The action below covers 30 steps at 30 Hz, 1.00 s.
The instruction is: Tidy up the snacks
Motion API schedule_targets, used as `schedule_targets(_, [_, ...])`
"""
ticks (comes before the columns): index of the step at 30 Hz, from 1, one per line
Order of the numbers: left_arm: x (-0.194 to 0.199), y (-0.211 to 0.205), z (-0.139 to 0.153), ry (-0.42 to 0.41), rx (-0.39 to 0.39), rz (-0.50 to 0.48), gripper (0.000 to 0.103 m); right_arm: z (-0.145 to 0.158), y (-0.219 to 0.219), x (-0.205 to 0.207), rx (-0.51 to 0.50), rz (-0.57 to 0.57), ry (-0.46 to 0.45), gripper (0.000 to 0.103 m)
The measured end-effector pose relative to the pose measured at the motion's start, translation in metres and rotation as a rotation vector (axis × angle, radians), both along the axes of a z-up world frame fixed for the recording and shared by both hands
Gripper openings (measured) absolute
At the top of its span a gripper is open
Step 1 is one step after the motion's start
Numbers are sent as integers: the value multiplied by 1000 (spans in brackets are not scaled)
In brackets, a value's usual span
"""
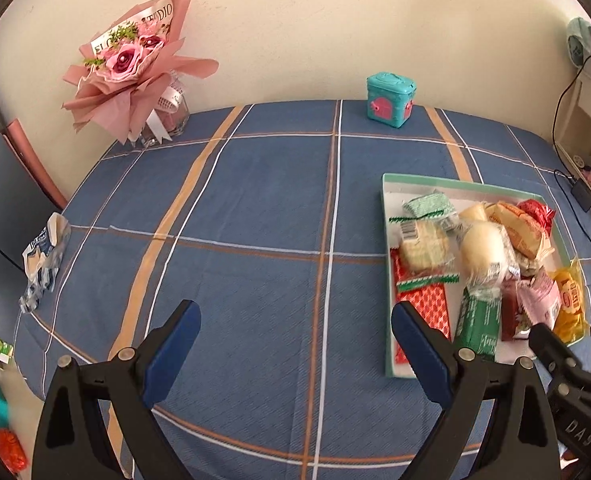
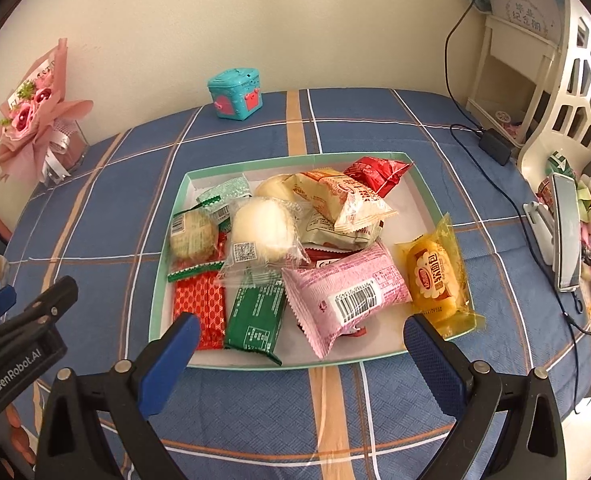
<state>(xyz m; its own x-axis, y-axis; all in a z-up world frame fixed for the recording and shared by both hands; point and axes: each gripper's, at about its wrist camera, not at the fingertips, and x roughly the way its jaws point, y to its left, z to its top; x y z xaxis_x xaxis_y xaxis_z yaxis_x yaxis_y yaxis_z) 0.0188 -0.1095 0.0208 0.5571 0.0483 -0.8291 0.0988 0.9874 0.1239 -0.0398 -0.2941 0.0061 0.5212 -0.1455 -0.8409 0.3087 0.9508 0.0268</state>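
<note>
A shallow mint-rimmed white tray [image 2: 163, 268] lies on the blue plaid table, holding several wrapped snacks: a pink pack [image 2: 347, 288], a yellow cake pack [image 2: 435, 276], a green bar [image 2: 255, 312], a red bar [image 2: 197, 304], a round white bun [image 2: 261, 232] and a red packet [image 2: 375, 174]. My right gripper [image 2: 299, 344] is open and empty, just in front of the tray's near edge. My left gripper [image 1: 295, 336] is open and empty over bare cloth, left of the tray [image 1: 387, 184]. The right gripper's tip [image 1: 547, 340] shows beside the tray in the left wrist view.
A teal toy box [image 2: 235, 94] stands at the table's far edge. A pink bouquet in a glass vase [image 1: 135, 64] is at the back left. A crumpled wrapper [image 1: 43, 256] lies at the left edge. A shelf, cable with adapter [image 2: 493, 146] and phone [image 2: 567, 232] are right.
</note>
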Motion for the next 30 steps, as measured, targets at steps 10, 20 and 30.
schedule_targets(10, [-8, 14, -9, 20, 11, 15, 96, 0, 5, -4, -16, 11, 3, 103])
schedule_targets(20, [-9, 11, -5, 7, 7, -15, 96, -3, 5, -3, -22, 12, 23, 103])
schedule_targets(30, [-11, 8, 0, -2, -52, -42, 96, -2, 8, -3, -26, 21, 24, 103])
